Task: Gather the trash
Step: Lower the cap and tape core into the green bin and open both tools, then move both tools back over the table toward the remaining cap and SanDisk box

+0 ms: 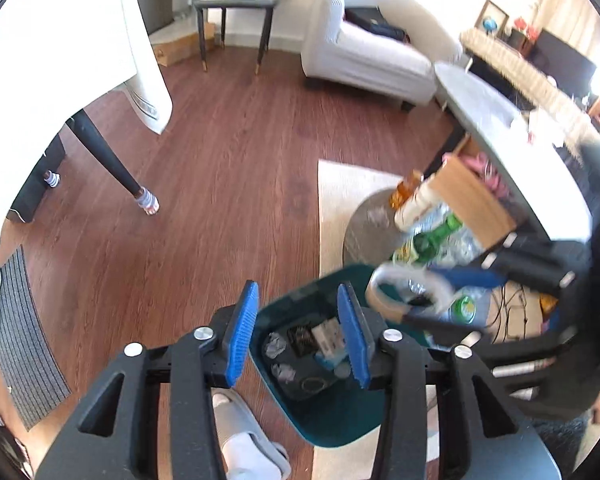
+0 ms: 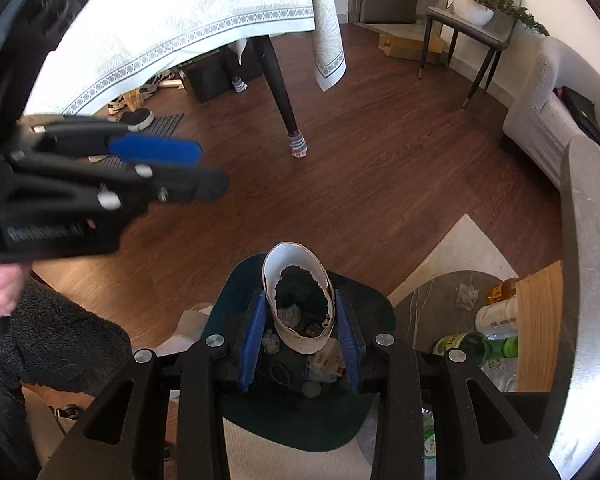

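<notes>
A dark teal trash bin (image 1: 332, 416) stands on the floor with crumpled paper and wrappers inside; it also shows in the right wrist view (image 2: 300, 420). My right gripper (image 2: 302, 340) is shut on a torn white paper cup (image 2: 300, 304) and holds it over the bin. In the left wrist view the right gripper (image 1: 432, 296) and the cup (image 1: 384, 292) appear blurred at the bin's right edge. My left gripper (image 1: 300, 332) is open and empty above the bin's left side. It shows at the left in the right wrist view (image 2: 180, 168).
A low round side table (image 2: 452, 300) and a shelf with bottles (image 2: 496, 332) stand right of the bin. A grey table (image 2: 588, 240), white sofa (image 1: 364, 52), cloth-covered dining table (image 2: 180, 12) with a dark leg (image 2: 280, 92), rug and slipper (image 1: 248, 444) surround it.
</notes>
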### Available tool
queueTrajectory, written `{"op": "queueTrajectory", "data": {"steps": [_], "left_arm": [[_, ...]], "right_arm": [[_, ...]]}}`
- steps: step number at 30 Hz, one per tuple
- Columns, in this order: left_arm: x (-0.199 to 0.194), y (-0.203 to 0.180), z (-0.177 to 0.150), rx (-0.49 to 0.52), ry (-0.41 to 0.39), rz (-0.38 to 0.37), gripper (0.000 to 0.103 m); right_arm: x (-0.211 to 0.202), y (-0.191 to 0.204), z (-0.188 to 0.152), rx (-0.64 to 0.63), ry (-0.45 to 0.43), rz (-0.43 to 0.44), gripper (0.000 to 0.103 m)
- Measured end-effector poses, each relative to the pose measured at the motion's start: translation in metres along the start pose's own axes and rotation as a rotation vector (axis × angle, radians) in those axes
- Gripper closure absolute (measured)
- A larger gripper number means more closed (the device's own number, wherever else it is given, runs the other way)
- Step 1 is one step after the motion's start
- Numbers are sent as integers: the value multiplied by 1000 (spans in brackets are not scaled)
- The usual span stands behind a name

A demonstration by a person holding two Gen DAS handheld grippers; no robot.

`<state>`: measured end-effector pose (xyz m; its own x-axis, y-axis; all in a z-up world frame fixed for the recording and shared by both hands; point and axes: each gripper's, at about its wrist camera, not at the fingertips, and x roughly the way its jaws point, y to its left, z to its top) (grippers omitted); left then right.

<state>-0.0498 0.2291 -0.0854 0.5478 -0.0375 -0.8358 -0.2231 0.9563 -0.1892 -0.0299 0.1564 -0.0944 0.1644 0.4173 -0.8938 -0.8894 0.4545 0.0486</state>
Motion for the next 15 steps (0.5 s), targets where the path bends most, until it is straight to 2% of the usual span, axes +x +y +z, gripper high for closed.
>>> {"op": "queueTrajectory", "data": {"steps": [9,13,15], "left_arm": [[-36,-2,30,-63,-100,-72,70],[-48,-9,40,-54,-137,-67,70],[-50,-14,43,-46,-142,-60,70]], "right_arm": [[35,0,-10,-8,121,-7,67],[41,6,-22,-32,163,-28,65],[42,6,-27,-36,177,-40,48]]}}
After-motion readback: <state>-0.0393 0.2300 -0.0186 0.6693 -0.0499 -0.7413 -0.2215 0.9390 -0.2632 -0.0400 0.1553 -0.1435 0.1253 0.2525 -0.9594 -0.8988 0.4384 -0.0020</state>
